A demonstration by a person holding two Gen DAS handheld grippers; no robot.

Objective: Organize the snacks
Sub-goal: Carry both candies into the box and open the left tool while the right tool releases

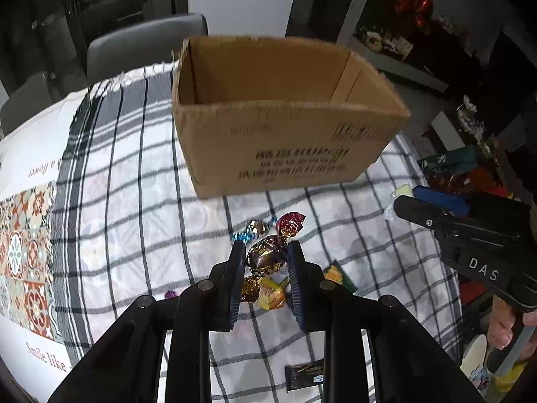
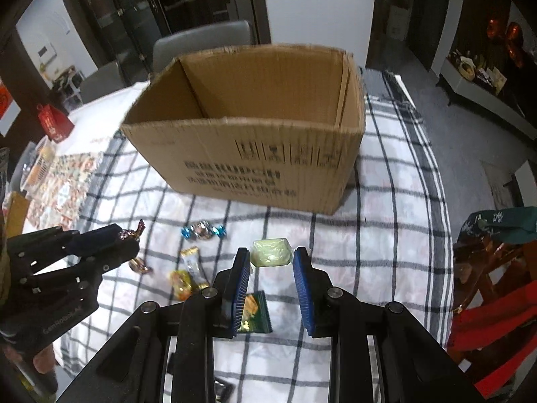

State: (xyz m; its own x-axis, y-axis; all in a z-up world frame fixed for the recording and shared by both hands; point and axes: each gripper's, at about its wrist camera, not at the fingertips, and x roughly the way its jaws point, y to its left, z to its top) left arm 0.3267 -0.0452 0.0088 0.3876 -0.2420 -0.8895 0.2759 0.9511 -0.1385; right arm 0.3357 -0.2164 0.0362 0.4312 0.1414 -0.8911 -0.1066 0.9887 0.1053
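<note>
The room is dim, with dark glass-fronted cabinets along the far wall, a pale wall panel between them, and a grey chair pushed up at the far side of the worktop. A white cloth with black check lines covers most of the worktop; beside it lies a mat with orange and teal tile patterns.

An open brown cardboard box stands upright on the checked cloth, flaps cut away, black print on its near wall; what shows of its inside looks empty.

Loose snacks lie on the cloth in front of the box: a small green packet with a yellow picture, a dark bar wrapper nearest the camera, a yellow-orange wrapped sweet, a red foil candy, and a blue-ended twist candy.

The left claw is closed on a brown-and-gold foil candy, both blue pads pressing its sides, lifted clear of the cloth. The right claw grips a pale green wrapped block between its tips, also off the cloth; in the left view that block juts from the blue pads near the right edge. A person's fingers wrap the right handle.
</note>
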